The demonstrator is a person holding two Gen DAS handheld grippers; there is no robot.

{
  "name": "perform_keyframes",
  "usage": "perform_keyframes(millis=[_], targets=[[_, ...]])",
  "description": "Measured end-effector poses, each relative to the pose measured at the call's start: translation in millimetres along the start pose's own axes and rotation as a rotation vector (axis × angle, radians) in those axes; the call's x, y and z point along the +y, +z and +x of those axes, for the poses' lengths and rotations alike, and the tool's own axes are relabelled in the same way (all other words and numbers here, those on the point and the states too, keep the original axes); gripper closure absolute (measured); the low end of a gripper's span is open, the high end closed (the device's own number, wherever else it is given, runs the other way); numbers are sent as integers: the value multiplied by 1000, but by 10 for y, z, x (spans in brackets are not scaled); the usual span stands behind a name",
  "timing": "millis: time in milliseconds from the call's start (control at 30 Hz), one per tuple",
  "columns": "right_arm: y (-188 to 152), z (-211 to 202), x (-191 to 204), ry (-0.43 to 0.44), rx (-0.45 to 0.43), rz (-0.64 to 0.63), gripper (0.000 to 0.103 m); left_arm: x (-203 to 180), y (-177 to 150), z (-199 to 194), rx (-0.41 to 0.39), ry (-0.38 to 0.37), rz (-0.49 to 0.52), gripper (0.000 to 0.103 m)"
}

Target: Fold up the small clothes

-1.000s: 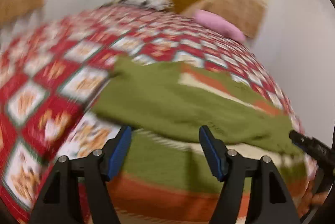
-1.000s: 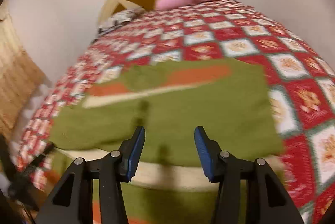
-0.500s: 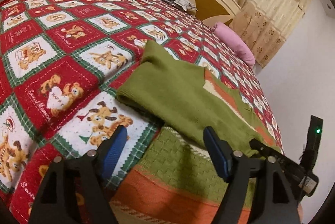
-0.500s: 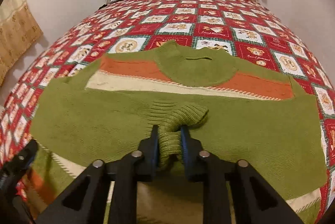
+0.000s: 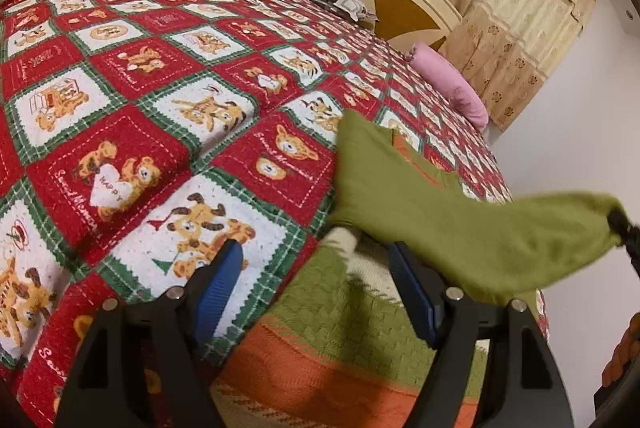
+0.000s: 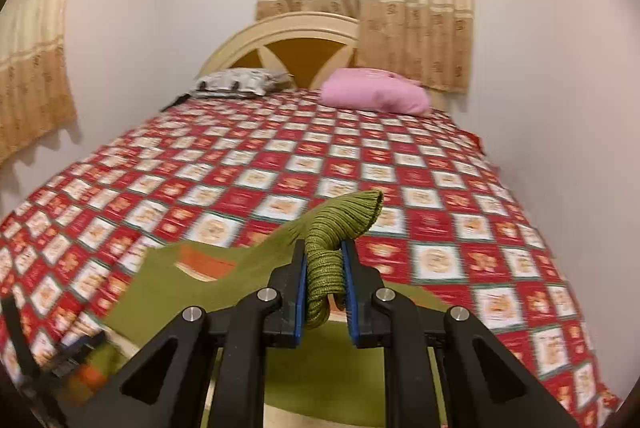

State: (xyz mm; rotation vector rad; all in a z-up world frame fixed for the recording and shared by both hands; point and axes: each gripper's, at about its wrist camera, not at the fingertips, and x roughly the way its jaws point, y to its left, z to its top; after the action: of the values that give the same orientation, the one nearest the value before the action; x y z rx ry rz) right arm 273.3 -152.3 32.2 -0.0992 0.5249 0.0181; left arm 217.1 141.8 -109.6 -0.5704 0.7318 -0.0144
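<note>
the right gripper [image 6: 324, 268] is clamped on the ribbed cuff [image 6: 340, 224] of the green sweater [image 5: 472, 236], and since half a second ago, when that cuff sat pinched low against the garment's body, it has been carried up and clear: the sleeve now hangs as a taut green span above the bedspread [image 5: 168, 99], seen in the left wrist view stretching off to the right edge. a second ago the same jaws stood apart over flat cloth with nothing between them, so pinch and lift are both fresh. the left gripper [image 5: 316, 280] is spread wide and empty, poised just over the sweater's lower left corner where the green knit, cream band and orange stripe [image 5: 304, 380] meet the quilt; it has barely shifted in the last half second. the sweater itself lies at the near end of the bed, well apart from the pink pillow [image 6: 374, 91] by the headboard. judgement: a sleeve fold is under way, the body not yet folded, and the unpinned hem may drag if the lift continues.
</note>
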Motion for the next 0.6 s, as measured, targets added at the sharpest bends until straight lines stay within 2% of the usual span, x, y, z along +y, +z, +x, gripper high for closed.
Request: perform_keyframes(millis=[100, 200, 367, 433, 500, 600], targets=[[-262, 166, -292, -49, 67, 27, 87, -3, -3, 0, 0, 1, 1, 25], [-618, 409, -472, -36, 167, 55, 87, -8, 6, 11, 1, 10, 9, 25], [-1109, 769, -528, -67, 300, 60, 87, -19, 6, 19, 2, 16, 14, 25], [-1218, 835, -536, -69, 342, 58, 81, -23, 9, 29, 4, 16, 20, 23], [-1257, 779, -591, -84, 347, 66, 63, -29, 10, 32, 7, 21, 28, 22], [-1277, 611, -742, -165, 320, 51, 58, -34, 5, 31, 7, 20, 27, 22]])
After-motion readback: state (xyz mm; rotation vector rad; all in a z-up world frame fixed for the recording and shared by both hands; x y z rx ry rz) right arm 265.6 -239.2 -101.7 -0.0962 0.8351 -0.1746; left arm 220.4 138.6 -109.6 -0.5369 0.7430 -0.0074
